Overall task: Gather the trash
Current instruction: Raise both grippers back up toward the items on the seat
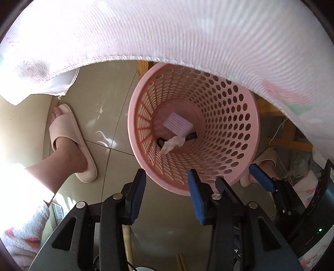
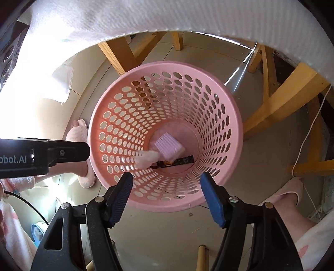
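Lying at the bottom of the pink perforated wastebasket: a crumpled white tissue, looks blurred in right wrist view, sharper in left wrist view. Beside it in the basket, a pale lilac ribbed pad/packet and, partly under that, a dark wrapper w/ yellow print. Basket stands on a beige tiled floor, its far rim under a white textured cloth hanging from above.

Right gripper held above basket's near rim, pointing down into it; blue pads spread wide, nothing between them. Left gripper also over the near rim, more to the basket's left side, fingers apart, empty. In right wrist view the left gripper's black body comes in from the left, ending at the basket's left rim.

Tissue sits well below both sets of fingers, deep in basket, touching neither.

Around basket: wooden legs behind and to its right, a foot in a pink slipper to its left, white cable to the right.
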The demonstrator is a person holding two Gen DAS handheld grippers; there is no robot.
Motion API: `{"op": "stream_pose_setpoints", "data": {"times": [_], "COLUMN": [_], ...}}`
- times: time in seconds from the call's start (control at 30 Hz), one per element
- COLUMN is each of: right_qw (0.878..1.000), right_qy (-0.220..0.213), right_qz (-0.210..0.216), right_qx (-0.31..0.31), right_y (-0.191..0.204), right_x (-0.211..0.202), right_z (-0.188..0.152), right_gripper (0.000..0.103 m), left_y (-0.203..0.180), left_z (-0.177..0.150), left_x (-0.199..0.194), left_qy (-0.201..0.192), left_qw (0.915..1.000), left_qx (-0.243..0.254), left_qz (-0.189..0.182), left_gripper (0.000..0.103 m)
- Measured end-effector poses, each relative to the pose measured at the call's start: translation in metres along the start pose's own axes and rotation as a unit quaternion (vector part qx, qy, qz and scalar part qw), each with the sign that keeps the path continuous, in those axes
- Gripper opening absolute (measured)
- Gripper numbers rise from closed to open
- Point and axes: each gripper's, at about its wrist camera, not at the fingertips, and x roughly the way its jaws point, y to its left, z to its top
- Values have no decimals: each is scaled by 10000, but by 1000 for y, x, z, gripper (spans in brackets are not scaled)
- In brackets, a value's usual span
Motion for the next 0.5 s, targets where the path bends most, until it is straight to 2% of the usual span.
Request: {"op": "stream_pose_setpoints", "data": {"times": [0.2,0.33,0.5], "right_qw": [9995,9969,9923], "right_qy": [-277,-727,-1191], "right_qz": [-121,-306,-220], "right_qx": [58,81,269], "right_y": [-2,-1,-4], "right_x": [-17,-44,-81], "right_z": [4,4,4], "right_gripper": [69,69,70], "left_y": [6,6,3], "left_z": [-2,-2,-2], "left_x": [-28,-48,-67], "left_qy": [-268,-575,-873], "left_qw": [9995,9982,9961], "left_qx": [-55,-66,-46], "left_qz": [-143,-123,-152], "left_gripper": [42,44,44]}}
